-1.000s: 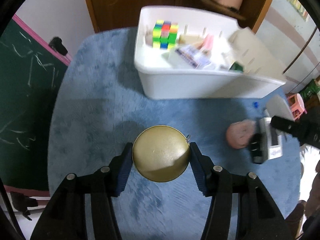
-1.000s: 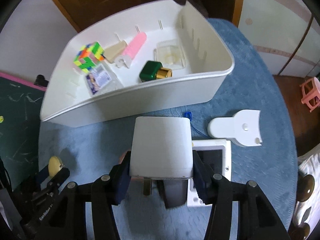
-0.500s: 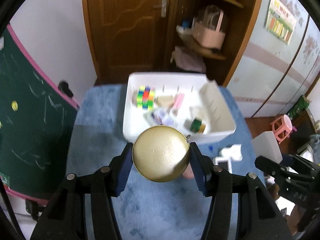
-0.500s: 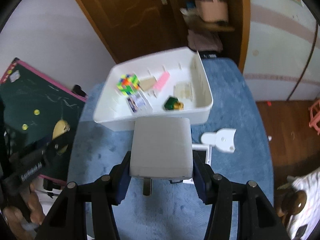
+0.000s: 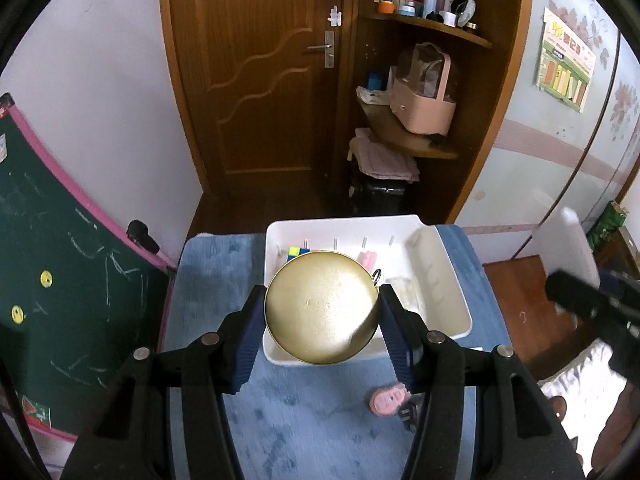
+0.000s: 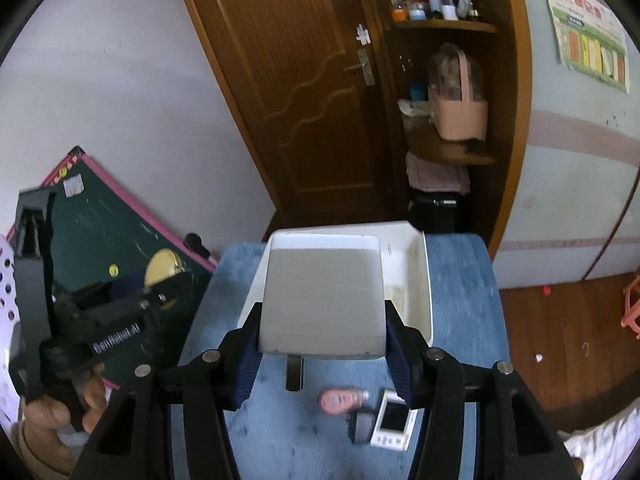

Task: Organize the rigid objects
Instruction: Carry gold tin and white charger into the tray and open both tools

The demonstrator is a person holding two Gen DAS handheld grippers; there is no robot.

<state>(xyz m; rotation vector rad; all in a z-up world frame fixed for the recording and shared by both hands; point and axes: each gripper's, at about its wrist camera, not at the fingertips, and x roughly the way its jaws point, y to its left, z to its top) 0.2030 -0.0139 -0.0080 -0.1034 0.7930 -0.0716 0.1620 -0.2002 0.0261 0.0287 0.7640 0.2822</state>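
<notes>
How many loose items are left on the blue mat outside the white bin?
3 in the right wrist view: a pink item, a dark grey item and a white device with a screen, clustered near the mat's front. The held items may hide others.

Both wrist cameras look from high above the blue mat (image 5: 224, 264) (image 6: 460, 280), tilted forward toward the wooden door (image 5: 260, 80) (image 6: 304, 92) behind it. The left view sits left of the white bin (image 5: 452, 280), the right view more directly before it (image 6: 420, 280). Both share bin, mat, door and the corner shelf (image 5: 420, 140) (image 6: 444, 144).
</notes>
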